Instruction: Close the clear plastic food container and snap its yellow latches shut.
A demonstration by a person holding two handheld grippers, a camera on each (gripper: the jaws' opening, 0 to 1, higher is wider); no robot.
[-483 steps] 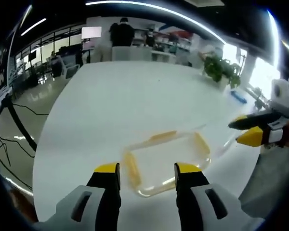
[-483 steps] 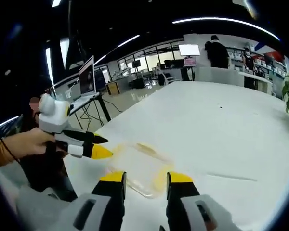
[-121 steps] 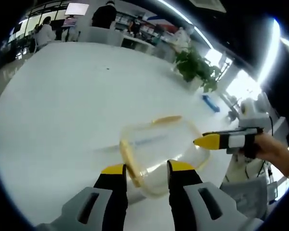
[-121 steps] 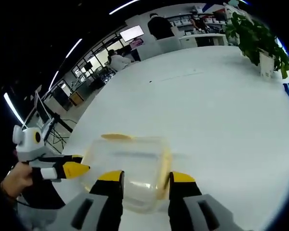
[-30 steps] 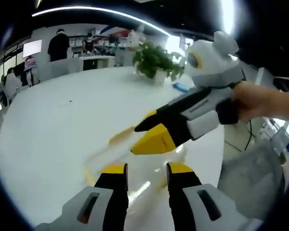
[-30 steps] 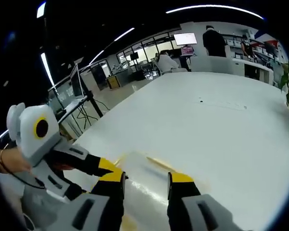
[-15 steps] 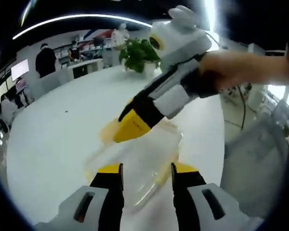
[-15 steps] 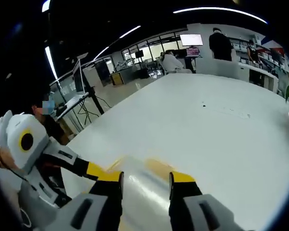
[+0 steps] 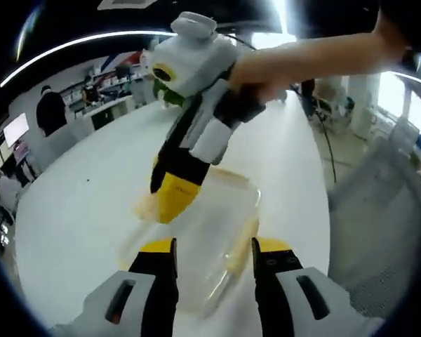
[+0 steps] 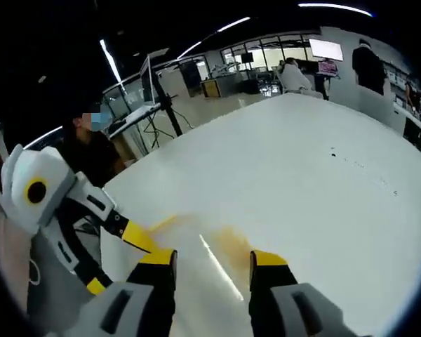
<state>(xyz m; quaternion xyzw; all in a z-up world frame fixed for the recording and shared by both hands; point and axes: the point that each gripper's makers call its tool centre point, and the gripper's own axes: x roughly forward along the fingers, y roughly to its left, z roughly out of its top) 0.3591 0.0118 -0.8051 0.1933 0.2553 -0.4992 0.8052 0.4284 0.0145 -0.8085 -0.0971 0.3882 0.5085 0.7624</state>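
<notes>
The left tongs (image 9: 212, 244) stand with jaws apart, clamped on nothing, hovering just above the near end of the clear food container (image 9: 196, 235), which lies flat on the white tabletop (image 9: 77, 196) directly ahead of them. That open, low stance looks like a steadying or waiting pose, so the box cannot skid while the other tool works on it.

The right tongs (image 9: 170, 199) come in from above and beyond the left pair, gripped by a hand (image 9: 266, 70), nose pointing steeply down onto the container's far left edge. Their yellow tips appear drawn together, pressing rather than pinching; the likely purpose is to push a yellow latch (image 9: 144, 207) down over the lid rim. In the right gripper view those same tongs (image 10: 212, 258) look more parted, so how far they stand open I cannot tell for sure. There the container shows as a blurred pale shape with a yellow latch (image 10: 233, 243) between the jaws.

A second yellow latch (image 9: 240, 242) runs along the container's right side, just beyond the left tongs' right jaw; whether it is snapped down is unclear.

The lid seems seated already, so latching is probably the step in hand.
</notes>
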